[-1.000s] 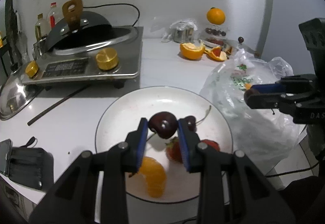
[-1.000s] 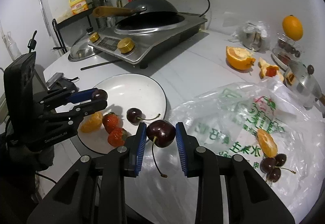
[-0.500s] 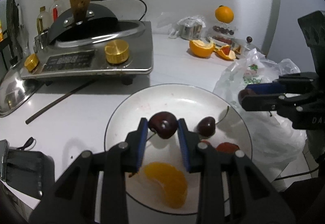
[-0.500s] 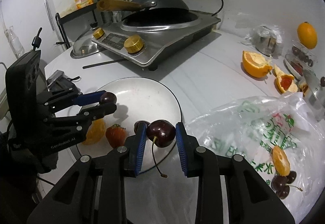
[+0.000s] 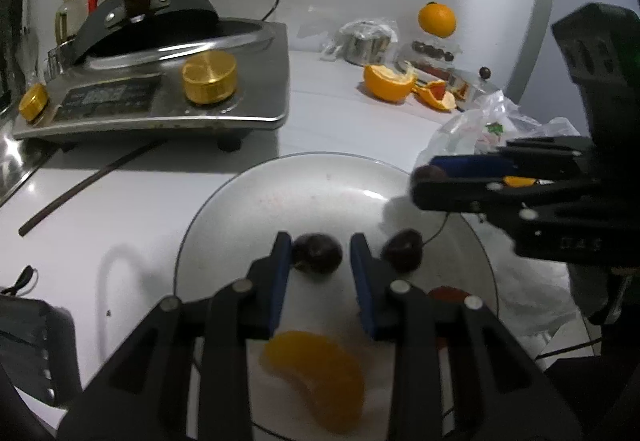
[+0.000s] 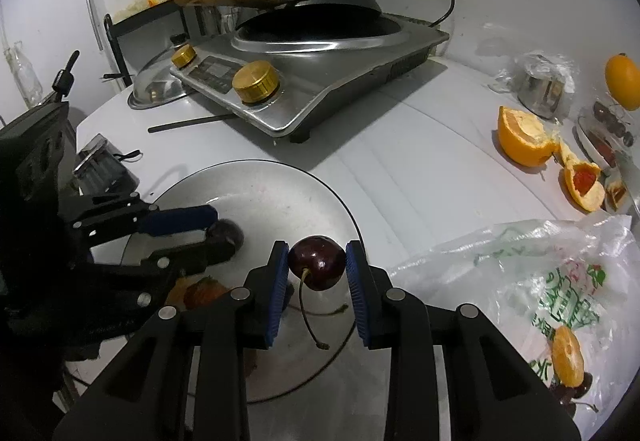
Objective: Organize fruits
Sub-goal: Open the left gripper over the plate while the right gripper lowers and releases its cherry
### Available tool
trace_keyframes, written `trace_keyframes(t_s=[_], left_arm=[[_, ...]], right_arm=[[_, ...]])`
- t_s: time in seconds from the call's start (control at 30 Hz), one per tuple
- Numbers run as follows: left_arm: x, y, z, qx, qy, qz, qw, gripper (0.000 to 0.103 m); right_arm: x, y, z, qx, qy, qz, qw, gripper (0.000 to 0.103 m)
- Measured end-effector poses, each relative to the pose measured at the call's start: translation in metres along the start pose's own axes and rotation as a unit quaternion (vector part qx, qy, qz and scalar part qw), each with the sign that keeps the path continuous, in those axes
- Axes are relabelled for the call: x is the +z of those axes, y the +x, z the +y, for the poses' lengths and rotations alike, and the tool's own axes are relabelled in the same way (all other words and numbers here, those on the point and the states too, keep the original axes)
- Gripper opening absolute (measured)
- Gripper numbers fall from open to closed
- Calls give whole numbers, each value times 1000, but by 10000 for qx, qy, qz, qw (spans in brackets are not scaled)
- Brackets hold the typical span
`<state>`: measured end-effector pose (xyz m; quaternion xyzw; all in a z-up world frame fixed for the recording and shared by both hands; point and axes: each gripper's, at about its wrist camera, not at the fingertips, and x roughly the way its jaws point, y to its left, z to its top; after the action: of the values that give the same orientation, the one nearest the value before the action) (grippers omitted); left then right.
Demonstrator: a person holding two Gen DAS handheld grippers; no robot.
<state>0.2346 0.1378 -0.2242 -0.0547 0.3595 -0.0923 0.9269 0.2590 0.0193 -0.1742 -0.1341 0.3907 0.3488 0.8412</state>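
A white plate (image 5: pixel 320 185) (image 6: pixel 272 197) holds an orange segment (image 5: pixel 316 373), a stemmed cherry (image 5: pixel 402 251) and a strawberry (image 6: pixel 202 291). My left gripper (image 5: pixel 318 255) is low over the plate with its jaws a little apart; a dark cherry (image 5: pixel 316 253) lies between them, touching only the left pad, and looks blurred. My right gripper (image 6: pixel 317 261) is shut on another dark cherry (image 6: pixel 317 261) with a hanging stem, above the plate's right part. It also shows in the left wrist view (image 5: pixel 430 177).
An induction cooker with a wok (image 6: pixel 312 41) stands behind the plate. A plastic bag (image 6: pixel 532 281) with an orange segment and cherries lies to the right. Orange halves (image 6: pixel 524 137), a whole orange (image 5: pixel 437 19), a metal pot and a chopstick (image 5: pixel 88 185) are on the table.
My left gripper has lowered toward the plate and its jaws have opened slightly around its cherry. My right gripper has carried its cherry left, over the plate.
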Motion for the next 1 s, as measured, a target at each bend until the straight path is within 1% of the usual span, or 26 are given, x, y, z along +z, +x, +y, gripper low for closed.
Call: trace_keyframes(t_s=[0.17, 0.2, 0.23, 0.3, 0.33, 0.37, 0.43, 0.53, 0.7, 0.77, 1.0], left_arm=[[2, 1, 0, -24, -48, 25, 10000, 32], [2, 0, 0, -26, -51, 28, 10000, 33], [2, 0, 0, -29, -52, 30, 10000, 37], [2, -1, -1, -34, -49, 20, 10000, 37], [2, -2, -2, -36, -48, 16, 10000, 41], [2, -2, -2, -34, -58, 19, 10000, 54], [3, -4, -1, -57, -120, 6, 9999, 62], [3, -8, 0, -84, -181, -34, 9998, 62], [3, -13, -4, -7, -149, -43, 9999, 62], [3, -15, -6, 21, -132, -62, 9999, 63], [0, -25, -15, 100, -84, -104, 9999, 64]], right_arm=[[0, 9, -1, -10, 4, 47, 10000, 31], [0, 10, -1, -4, 17, 50, 10000, 31], [0, 11, -2, 2, 32, 53, 10000, 31], [0, 12, -2, -2, 48, 67, 10000, 31], [0, 13, -2, -8, 46, 90, 9999, 31], [-1, 14, -2, -16, 33, 110, 9999, 31], [-2, 14, -2, -42, 23, 129, 9999, 31], [-3, 13, -1, -45, 25, 136, 9999, 31], [-4, 8, 0, -89, 42, 112, 9999, 32], [-4, 4, -1, -99, 51, 81, 9999, 36], [-8, -11, 1, -119, 26, -20, 9999, 36]])
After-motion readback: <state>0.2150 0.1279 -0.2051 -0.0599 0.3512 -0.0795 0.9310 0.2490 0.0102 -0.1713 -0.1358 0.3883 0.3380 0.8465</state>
